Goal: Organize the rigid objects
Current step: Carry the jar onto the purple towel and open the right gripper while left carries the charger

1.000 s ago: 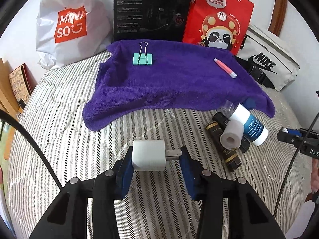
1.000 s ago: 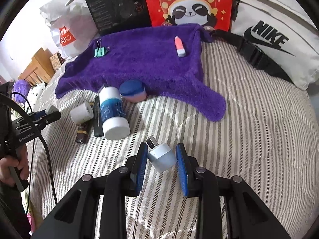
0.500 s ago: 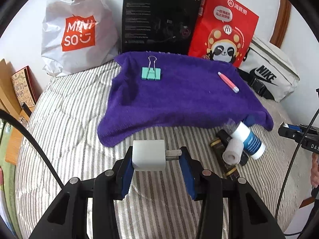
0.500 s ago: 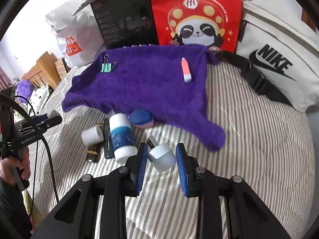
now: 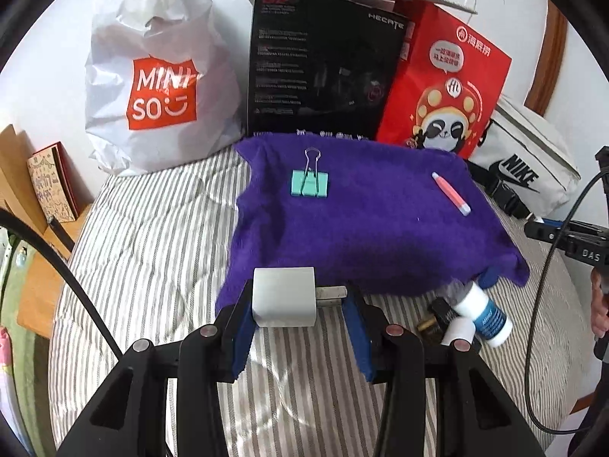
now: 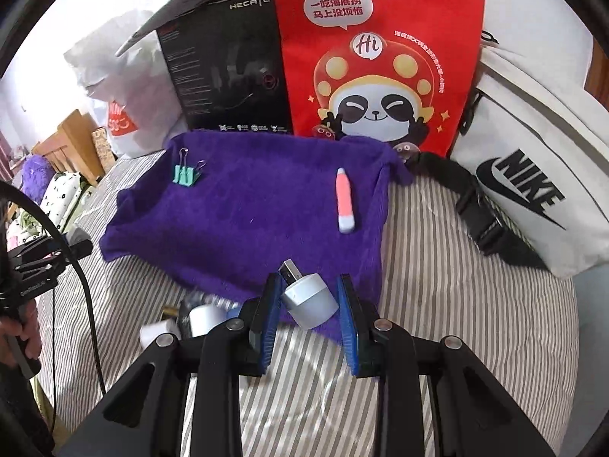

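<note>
Left wrist view: nearest the lens, the left gripper is clenched on a white charger cube, one finger flat on its body, the other pressing only the tip of its metal prongs. It hangs just over the near edge of the purple towel. That narrow prong contact looks like the weak point; a tilt or jolt could let the cube pivot and drop onto the striped bed short of the towel.

In the right wrist view, the right gripper grasps a small grey USB plug, held askew with its metal connector pointing up and away. Its rounded body gives the fingers little flat surface, so it may squirt out when the grip eases. It too hovers at the towel's near edge.

Just off that near edge lie a white-and-blue bottle, a small white roll and a dark tube, not yet on the towel; a low pass could knock them.

Farther along the towel lie a pink eraser pen and, near its far corner, a green binder clip. Setting either held piece down too close could nudge these.
</note>
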### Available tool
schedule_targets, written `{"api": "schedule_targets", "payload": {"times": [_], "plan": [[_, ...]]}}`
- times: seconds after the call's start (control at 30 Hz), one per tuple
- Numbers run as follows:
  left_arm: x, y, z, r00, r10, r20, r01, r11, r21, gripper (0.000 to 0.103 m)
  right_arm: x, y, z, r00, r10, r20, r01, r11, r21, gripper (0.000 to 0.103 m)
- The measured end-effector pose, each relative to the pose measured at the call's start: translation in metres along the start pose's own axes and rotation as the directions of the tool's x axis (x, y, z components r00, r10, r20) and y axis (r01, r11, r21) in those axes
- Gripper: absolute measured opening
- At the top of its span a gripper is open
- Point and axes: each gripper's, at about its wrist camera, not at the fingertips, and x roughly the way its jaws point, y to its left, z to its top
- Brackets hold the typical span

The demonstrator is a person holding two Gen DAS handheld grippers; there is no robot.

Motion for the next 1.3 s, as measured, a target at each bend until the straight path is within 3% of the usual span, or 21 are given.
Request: {"api": "schedule_targets", "payload": {"times": [0.47,0.77,1.13,1.23,1.3], "plan": [[0.019,0.012,0.020,1.000,0.008,-0.001,-0.008,1.000,0.000,0.042,0.054,0.001,0.026,0.998,-0.013,-0.068,0.013,1.000,-0.003,0.029],[0.031,0.014,0.022,1.000,0.007,-0.021,-0.007,1.000,0.000,0.042,0.102,0.002,0.032,0.989,-0.079,-0.128,0.076,0.997,-0.025,0.029],[0.040,0.016,0.025,0.999,-0.001,-0.035,0.001,1.000,-0.009,0.042,0.112,-0.003,0.031,0.989,-0.086,-0.124,0.083,0.996,-0.031,0.030],[0.042,0.016,0.026,0.999,-0.006,-0.041,0.005,1.000,-0.018,0.042,0.110,-0.005,0.028,0.990,-0.065,-0.126,0.060,0.997,-0.040,0.037],[0.043,0.017,0.027,0.999,-0.024,-0.044,0.022,0.999,-0.033,0.042,0.106,-0.004,0.028,0.990,-0.058,-0.129,0.053,0.998,-0.043,0.051]]}}
